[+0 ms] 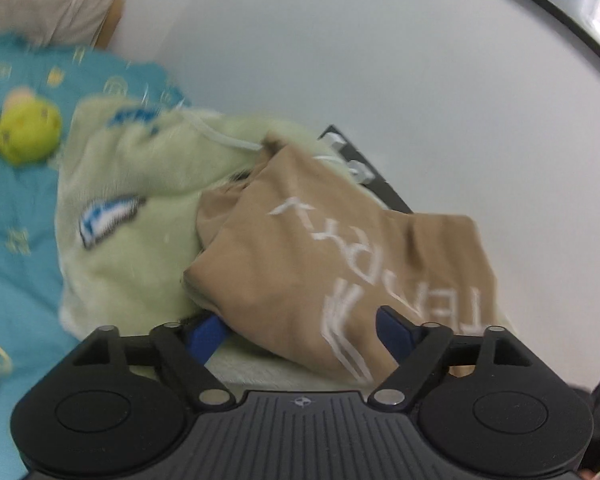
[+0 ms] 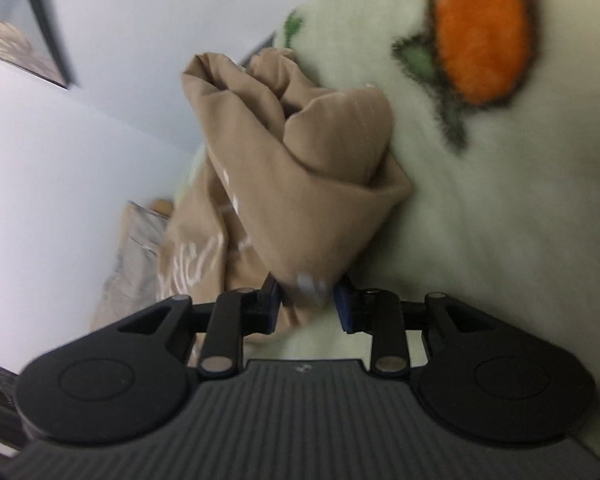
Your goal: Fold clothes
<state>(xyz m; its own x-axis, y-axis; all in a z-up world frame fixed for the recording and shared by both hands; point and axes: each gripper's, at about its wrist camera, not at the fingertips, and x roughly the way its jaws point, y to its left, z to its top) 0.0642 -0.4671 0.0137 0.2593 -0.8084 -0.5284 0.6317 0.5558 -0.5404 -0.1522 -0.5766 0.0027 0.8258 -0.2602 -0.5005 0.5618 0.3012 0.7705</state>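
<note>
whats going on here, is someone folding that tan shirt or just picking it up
A person is working a tan garment with white lettering, using two handheld grippers. The right gripper has its jaws pinched on a bunched edge of it. The left gripper has its jaws spread wide with the fabric lying between them, not clamped. The garment is crumpled, not folded yet, and lies on a pale green fleece blanket with a carrot print, beside a teal patterned cloth.

White upside-down lettering on tan garment point(image 1: 340, 248), partly readable as "TEMP…", rest blurred
</note>
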